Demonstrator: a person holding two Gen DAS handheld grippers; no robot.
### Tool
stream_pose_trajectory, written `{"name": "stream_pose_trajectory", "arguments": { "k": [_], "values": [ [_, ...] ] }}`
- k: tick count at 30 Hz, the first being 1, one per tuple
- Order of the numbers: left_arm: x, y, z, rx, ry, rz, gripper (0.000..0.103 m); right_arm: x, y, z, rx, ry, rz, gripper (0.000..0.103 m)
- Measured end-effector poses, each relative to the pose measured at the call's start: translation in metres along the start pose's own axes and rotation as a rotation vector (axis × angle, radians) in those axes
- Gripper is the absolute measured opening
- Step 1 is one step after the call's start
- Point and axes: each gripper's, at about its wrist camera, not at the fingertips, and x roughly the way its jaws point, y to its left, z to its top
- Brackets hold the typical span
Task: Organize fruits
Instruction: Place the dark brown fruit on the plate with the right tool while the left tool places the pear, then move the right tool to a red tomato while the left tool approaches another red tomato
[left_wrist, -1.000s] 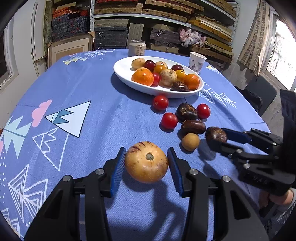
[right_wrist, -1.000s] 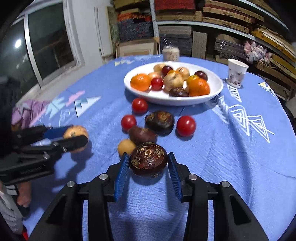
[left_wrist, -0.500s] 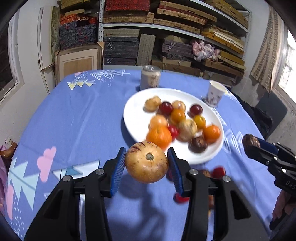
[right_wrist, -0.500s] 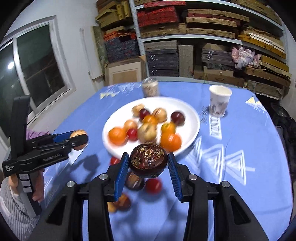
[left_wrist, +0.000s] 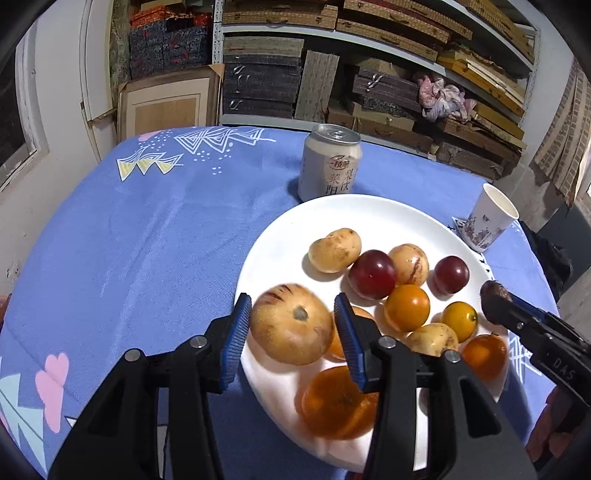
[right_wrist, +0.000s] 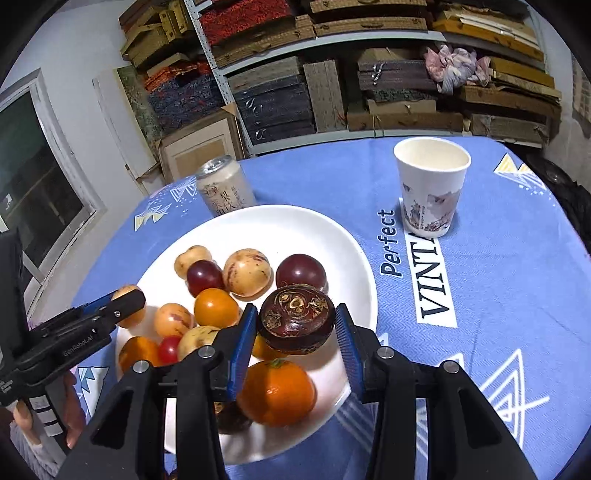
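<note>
My left gripper (left_wrist: 291, 332) is shut on a large tan round fruit (left_wrist: 291, 328) and holds it over the left edge of the white plate (left_wrist: 369, 214). My right gripper (right_wrist: 295, 325) is shut on a dark brown fruit (right_wrist: 297, 319) and holds it above the plate's (right_wrist: 295, 221) right side. The plate holds several fruits: oranges (right_wrist: 277, 393), dark plums (left_wrist: 372, 274), small yellow and tan fruits. Each gripper shows in the other's view, the right one (left_wrist: 496, 297) at the plate's right, the left one (right_wrist: 127, 301) at its left.
A drink can (left_wrist: 330, 162) stands just behind the plate. A paper cup (right_wrist: 430, 184) stands to the plate's right. The blue patterned tablecloth (left_wrist: 147, 240) covers the table. Shelves of stacked boxes (left_wrist: 332, 74) fill the wall behind.
Both grippers have lifted their fruits off the cloth and carried them forward over the plate. The loose fruits on the cloth have dropped out of view.
</note>
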Motion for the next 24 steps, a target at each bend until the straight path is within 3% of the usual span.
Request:
{"name": "stream_pose_trajectory", "arguments": {
  "k": [2, 3, 8, 13, 20, 24],
  "values": [
    [0.001, 0.000, -0.002, -0.003, -0.015, -0.002, 0.068, 0.000, -0.002, -0.001, 0.000, -0.018, 0.001, 0.047],
    [0.000, 0.000, -0.003, -0.002, -0.023, 0.005, 0.072, -0.001, -0.003, -0.001, 0.004, -0.019, 0.004, 0.049],
    [-0.015, 0.000, -0.008, 0.004, -0.046, 0.003, 0.072, -0.014, 0.005, -0.003, -0.019, -0.028, 0.011, 0.051],
    [-0.042, 0.007, -0.030, 0.000, -0.052, 0.001, 0.072, -0.043, 0.017, -0.019, -0.043, -0.057, 0.028, 0.064],
    [-0.074, 0.003, -0.090, 0.039, -0.017, 0.015, 0.074, -0.080, 0.027, -0.066, -0.082, -0.072, 0.040, 0.078],
    [-0.081, -0.009, -0.121, 0.106, 0.004, 0.032, 0.075, -0.094, 0.025, -0.097, -0.083, -0.054, 0.053, 0.079]
  ]
}}
